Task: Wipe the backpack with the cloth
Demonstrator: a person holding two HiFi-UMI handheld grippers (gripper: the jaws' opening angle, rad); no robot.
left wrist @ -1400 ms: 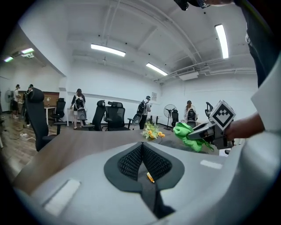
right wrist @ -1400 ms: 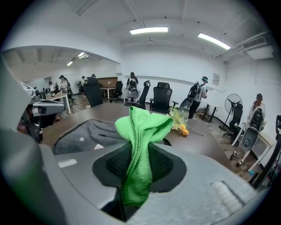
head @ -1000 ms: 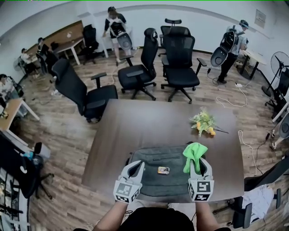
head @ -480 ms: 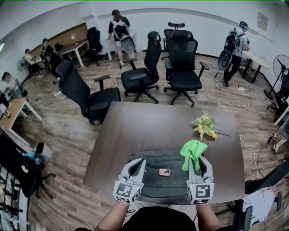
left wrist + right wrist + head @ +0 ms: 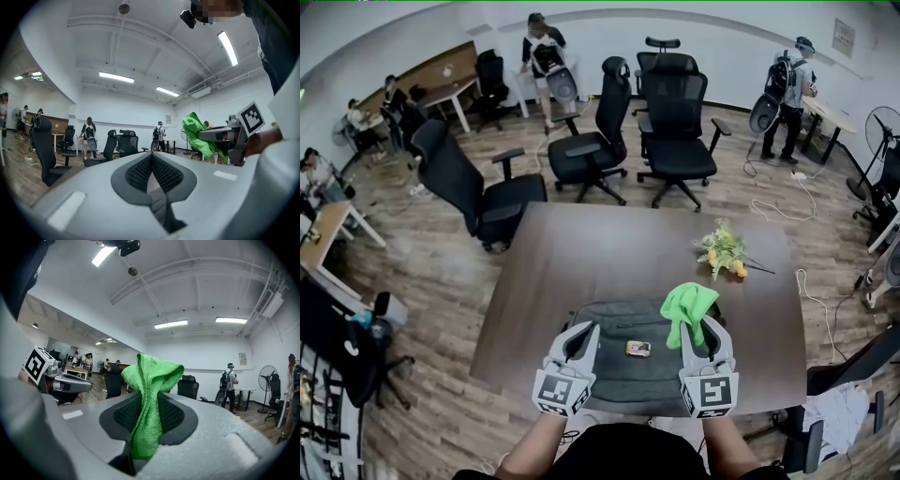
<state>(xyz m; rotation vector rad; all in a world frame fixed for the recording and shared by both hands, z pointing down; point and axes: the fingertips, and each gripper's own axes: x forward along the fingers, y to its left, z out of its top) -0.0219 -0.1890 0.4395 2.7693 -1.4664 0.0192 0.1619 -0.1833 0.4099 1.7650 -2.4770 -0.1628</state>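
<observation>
At far left, left claw (image 5: 579,334) pressed together on nothing, poised above the near left corner of the backpack (image 5: 614,375). Between the two claws and just below them, that backpack lying flat on the dark wood-grain table (image 5: 609,253): dark grey woven fabric, soft-sided and roughly rectangular, with a small glossy tag (image 5: 638,349) near its middle. At right, right claw (image 5: 701,330) pinching a bright green cloth (image 5: 687,305), fluffy microfibre bunched into a peak above the tips, apparently held clear of the bag. Beyond the right claw, a small bunch of yellow flowers (image 5: 724,251) on the table. Wiping apparently not yet begun, with cloth gripped and ready. Likely called for next: lowering the right claw until the loose cloth meets the fabric, then sweeping across, perhaps with the left claw steadying the bag.
</observation>
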